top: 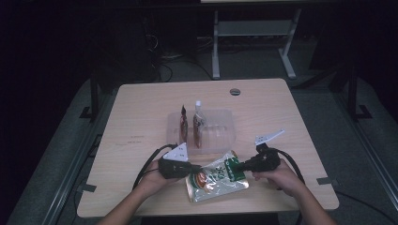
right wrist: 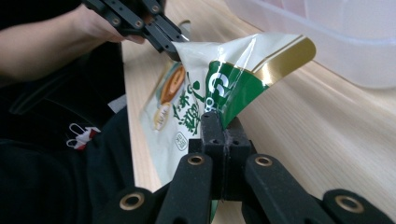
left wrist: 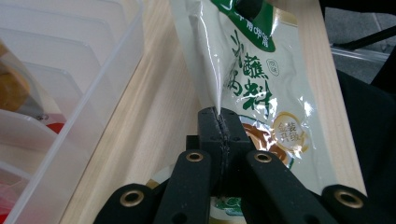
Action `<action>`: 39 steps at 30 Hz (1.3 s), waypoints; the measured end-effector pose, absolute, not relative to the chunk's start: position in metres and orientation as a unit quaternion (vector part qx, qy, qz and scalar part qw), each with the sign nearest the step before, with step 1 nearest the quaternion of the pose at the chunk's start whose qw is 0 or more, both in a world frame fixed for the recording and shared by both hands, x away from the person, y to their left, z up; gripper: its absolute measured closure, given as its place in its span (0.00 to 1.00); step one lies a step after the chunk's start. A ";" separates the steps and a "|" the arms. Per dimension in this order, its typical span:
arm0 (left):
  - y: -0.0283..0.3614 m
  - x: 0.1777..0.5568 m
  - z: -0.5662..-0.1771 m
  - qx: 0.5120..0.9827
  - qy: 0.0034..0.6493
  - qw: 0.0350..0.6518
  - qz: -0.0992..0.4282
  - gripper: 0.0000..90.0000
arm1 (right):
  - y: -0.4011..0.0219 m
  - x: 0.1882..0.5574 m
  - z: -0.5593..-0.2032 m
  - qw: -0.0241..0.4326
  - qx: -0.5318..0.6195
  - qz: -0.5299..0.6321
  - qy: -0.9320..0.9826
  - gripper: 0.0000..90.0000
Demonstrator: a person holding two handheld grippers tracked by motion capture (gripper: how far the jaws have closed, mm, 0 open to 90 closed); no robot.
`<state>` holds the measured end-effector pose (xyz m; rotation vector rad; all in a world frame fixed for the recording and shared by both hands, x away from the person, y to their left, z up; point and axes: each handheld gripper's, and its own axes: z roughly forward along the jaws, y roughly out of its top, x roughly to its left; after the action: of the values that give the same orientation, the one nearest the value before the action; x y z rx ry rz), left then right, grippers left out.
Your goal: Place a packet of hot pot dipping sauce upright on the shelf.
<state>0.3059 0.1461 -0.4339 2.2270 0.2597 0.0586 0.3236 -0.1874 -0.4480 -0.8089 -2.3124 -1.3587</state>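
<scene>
1. Down at the lower middle of the high view, a sauce pouch (top: 217, 179) in cream and green lies flat on the wooden table (top: 141, 122), close to the near edge; dim lighting leaves its print unreadable there.
2. In the left gripper view, the left gripper (left wrist: 218, 122) has its jaws pressed together on a raised fold along the pouch's pale side edge; the pouch's lower end is hidden behind the jaws and its top runs off the upper frame.
3. In the right gripper view, the right gripper (right wrist: 219, 125) pinches the pouch's green and gold end, which curls up off the wood; the rest of the pouch stretches toward the upper left, where the other gripper grips it.
4. A clear plastic bin (top: 220, 123) with slotted dividers sits at the centre of the high view, just beyond the pouch. A dark packet (top: 183, 125) and a spouted pouch (top: 199, 123) stand upright in its left part; their labels are too dark to read.
5. Both hands, left (top: 155, 180) and right (top: 277, 177), rest low near the bottom edge of the table.
6. Bare tabletop lies open to the left, right and far side of the bin, as far as the grommet (top: 234, 91) near the back edge.
</scene>
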 end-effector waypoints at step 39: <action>0.214 0.281 -0.412 0.873 0.186 0.447 0.050 0.41 | -0.185 0.311 -0.376 0.143 -0.207 -0.629 -0.736 1.00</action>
<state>0.2813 0.2137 -0.4124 2.1616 0.4610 0.1246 0.3108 -0.1852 -0.3762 -0.5982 -2.1221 -1.8139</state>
